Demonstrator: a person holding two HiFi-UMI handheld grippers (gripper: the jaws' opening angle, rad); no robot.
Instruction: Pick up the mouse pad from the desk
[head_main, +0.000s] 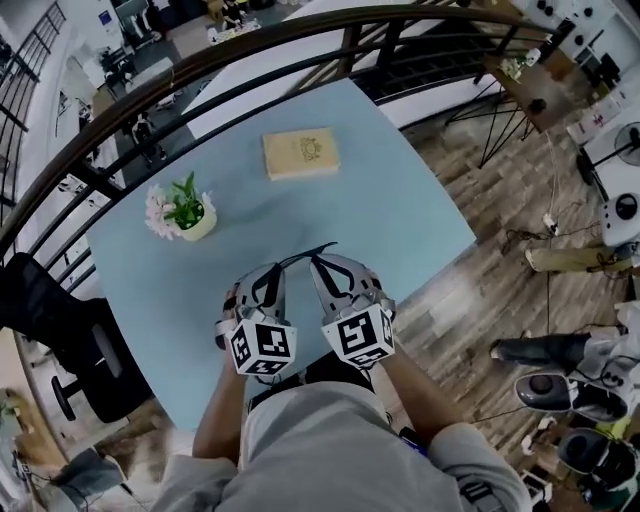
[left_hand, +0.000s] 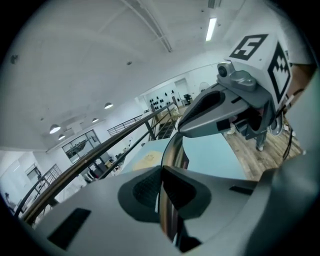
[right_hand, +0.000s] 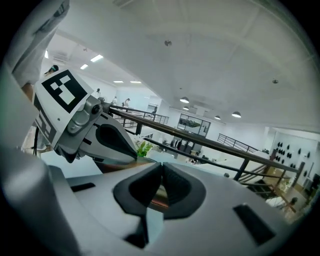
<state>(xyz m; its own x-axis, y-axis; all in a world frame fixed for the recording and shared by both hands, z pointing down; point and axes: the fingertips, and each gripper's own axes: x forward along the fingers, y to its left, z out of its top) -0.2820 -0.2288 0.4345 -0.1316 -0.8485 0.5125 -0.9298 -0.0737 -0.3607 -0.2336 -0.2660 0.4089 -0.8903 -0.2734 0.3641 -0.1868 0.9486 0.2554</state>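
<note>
Both the left hand-held gripper (left_hand: 161, 192) and the right hand-held gripper (right_hand: 161, 190) are pinching the near edge of the mouse pad (left_hand: 175, 157), which curls up between them. The rest of it apparently lies flat under one book (head_main: 300, 154) and one potted plant (head_main: 186, 212). Risk: lifting further may tip the plant, slide the book off, or pull the thin edge free.

My head camera is looking steeply down from well above the blue desk (head_main: 400, 230). My two gripper cameras are riding just behind their jaws, facing roughly level across it toward the railing (left_hand: 100, 151). All three are sharing desk, railing and the mouse pad (head_main: 300, 256).
</note>
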